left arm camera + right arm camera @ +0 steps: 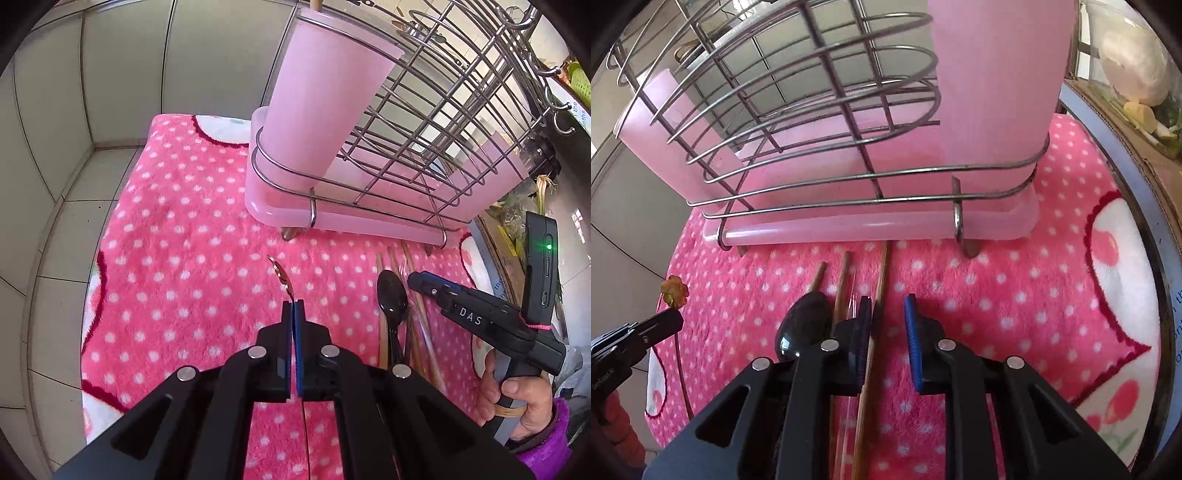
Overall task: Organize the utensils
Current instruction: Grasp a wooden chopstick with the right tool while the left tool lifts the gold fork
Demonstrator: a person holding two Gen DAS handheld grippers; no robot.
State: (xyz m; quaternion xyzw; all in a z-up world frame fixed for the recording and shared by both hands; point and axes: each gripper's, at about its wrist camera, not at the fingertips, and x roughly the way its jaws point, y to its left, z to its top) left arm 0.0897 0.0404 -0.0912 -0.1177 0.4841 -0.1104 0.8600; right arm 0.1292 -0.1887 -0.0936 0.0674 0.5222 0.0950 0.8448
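Left gripper [294, 308] clamped on thin flower-topped gold metal stirrer [281, 275], lifted over mat: light, slippery, hold mid-stem | right gripper [888, 310] jaws apart; stiff brown wooden chopstick [877, 306] between, on mat

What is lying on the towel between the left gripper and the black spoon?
Only bare pink dotted towel, as the left wrist view shows. The left gripper, shut on a thin gold stick, and the black spoon have no utensil between them.

3 wooden chopsticks [877, 302], 1 black spoon [805, 325], 1 wire rack [812, 110], 2 pink cups [325, 92]
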